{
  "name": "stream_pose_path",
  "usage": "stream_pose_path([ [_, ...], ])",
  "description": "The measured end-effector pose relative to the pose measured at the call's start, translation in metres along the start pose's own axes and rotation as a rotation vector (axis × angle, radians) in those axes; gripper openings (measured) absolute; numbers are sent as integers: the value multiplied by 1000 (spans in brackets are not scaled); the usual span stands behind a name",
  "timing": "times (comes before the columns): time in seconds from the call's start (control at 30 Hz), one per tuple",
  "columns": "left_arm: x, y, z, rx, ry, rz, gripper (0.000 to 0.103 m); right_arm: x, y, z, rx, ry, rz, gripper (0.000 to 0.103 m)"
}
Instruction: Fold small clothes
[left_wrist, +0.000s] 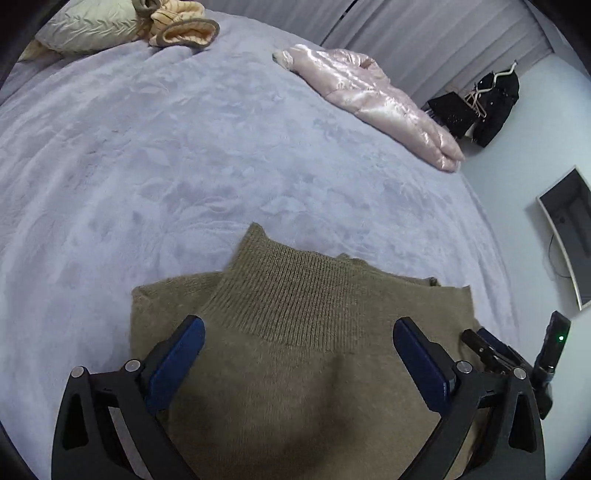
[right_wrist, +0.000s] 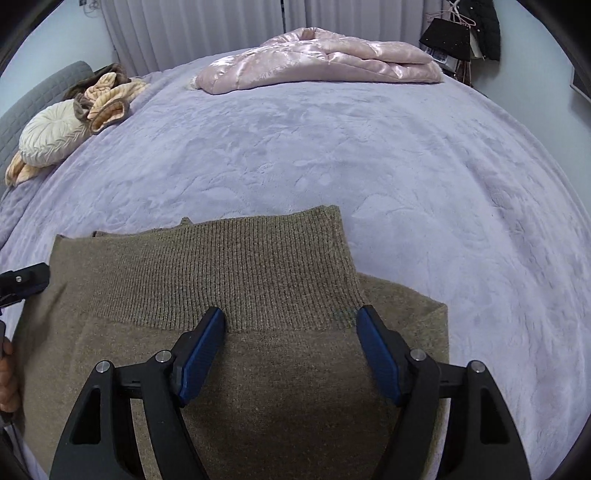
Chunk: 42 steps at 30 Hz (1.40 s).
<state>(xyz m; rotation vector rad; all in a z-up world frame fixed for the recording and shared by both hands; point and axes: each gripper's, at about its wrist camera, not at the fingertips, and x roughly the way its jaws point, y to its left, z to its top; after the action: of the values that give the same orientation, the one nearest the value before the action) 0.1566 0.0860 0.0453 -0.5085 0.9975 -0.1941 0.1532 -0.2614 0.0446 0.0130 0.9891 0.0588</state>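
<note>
Two grippers are hanging over one olive-brown knit sweater (left_wrist: 295, 332) that is lying flat on a lavender plush bedspread (left_wrist: 184, 166), filling the lower middle of both wrist views with its ribbed turtleneck collar (right_wrist: 229, 273) pointing toward the upper part of the frame. Seen from its own camera, the left gripper (left_wrist: 299, 328) is standing wide open, its blue pads (left_wrist: 177, 365) sitting at either side of the lower frame with the base of the collar and the sweater's chest showing in the gap between them; nothing is being pinched. The right gripper (right_wrist: 290, 317) is likewise gaping, somewhat less widely, with its blue pads (right_wrist: 201, 356) flanking the seam where the collar meets the body, and the knit is lying beneath and between the jaws without being clamped. At the lower right edge of the left view the right gripper is appearing just beside the sweater's edge. A shiny pink puffer jacket (right_wrist: 317, 59) is lying folded at the upper middle of the right view, well apart from the sweater, and a cream cushion (right_wrist: 51, 136) with a peach striped garment (right_wrist: 110, 99) is resting at the upper left.
</note>
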Motion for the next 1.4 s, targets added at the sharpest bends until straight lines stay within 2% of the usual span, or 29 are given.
stream_pose_path([
  [0.07, -35, 4, -13, -3, -41, -23, 103, -23, -1, -5, 23, -51, -19, 77],
  [0.2, -82, 29, -62, -46, -49, -14, 103, -64, 0, -33, 57, -87, 41, 79],
  [0.33, -94, 48, -113, -119, -28, -39, 103, -80, 8, -70, 54, -69, 90, 79],
  [0.43, -102, 38, -138, -97, -30, -41, 103, -79, 10, -95, 39, -44, 80, 79],
  [0.5, -101, 26, -148, -38, -25, 9, 103, -80, 0, -108, 44, -43, 65, 79],
  [0.57, -90, 23, -158, 15, 18, 164, 103, -87, -15, -118, 63, -58, 43, 78],
  [0.6, -86, 27, -162, 20, 40, 204, 103, -91, -23, -122, 79, -55, 1, 79],
  [0.63, -85, 32, -166, 10, 54, 203, 103, -96, -32, -126, 103, -45, -29, 79],
  [0.7, -93, 41, -171, -40, 34, 123, 103, -107, -49, -132, 160, -30, -45, 79],
  [0.73, -97, 48, -172, -81, 23, 56, 103, -115, -54, -133, 176, -35, -40, 79],
  [0.8, -96, 61, -168, -165, 24, -57, 103, -132, -55, -132, 153, -54, -55, 79],
  [0.87, -84, 72, -162, -225, 54, -107, 103, -148, -41, -122, 92, -69, -71, 79],
  [0.97, -73, 69, -156, -214, 71, -122, 103, -163, -8, -102, 8, -81, -48, 80],
  [1.03, -67, 56, -154, -167, 90, -75, 103, -167, 21, -87, -42, -85, -13, 81],
  [1.13, -53, 33, -154, -54, 114, 86, 103, -161, 72, -67, -124, -57, 28, 82],
  [1.23, -42, 17, -157, 37, 108, 192, 103, -143, 121, -50, -207, -12, 45, 82],
  [1.3, -40, 14, -157, 56, 94, 202, 103, -128, 148, -40, -233, 32, 54, 82],
  [1.4, -40, 20, -154, 37, 75, 166, 103, -102, 180, -23, -254, 103, 79, 82],
])
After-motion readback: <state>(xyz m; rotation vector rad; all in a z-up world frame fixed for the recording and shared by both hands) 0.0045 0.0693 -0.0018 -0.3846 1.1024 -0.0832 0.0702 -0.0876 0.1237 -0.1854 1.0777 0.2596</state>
